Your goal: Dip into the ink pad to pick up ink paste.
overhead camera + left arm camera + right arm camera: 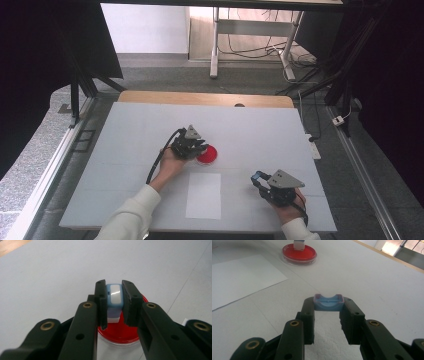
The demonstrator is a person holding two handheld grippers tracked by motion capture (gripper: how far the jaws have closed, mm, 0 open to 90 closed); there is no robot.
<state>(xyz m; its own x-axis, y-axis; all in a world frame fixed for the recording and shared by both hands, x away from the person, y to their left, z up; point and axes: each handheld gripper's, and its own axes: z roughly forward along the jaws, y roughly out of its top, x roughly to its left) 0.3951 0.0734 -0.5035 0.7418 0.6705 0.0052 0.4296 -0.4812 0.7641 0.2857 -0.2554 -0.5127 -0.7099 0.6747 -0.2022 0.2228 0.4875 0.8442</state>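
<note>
While both hands rest on the white desk, each claw is clamped on a small piece. Left claw: jaws drawn in tight on a light-blue and white block, pads pressing its 2 flanks, block upright between the tips. Directly below this claw sits a red round dish, and the block's white lower end stands on or just above the dish's red surface; contact cannot be told. In the high view the left claw sits at the dish's near-left edge. Right claw: jaws closed on a light-blue cap-like piece with a curved dip in its top, held at the very tips, just above the desk. Ahead and to the left of this claw lies a white paper sheet; the dish stands well beyond it. In the high view the right claw is well apart from the dish, with the sheet between the 2 hands.
</note>
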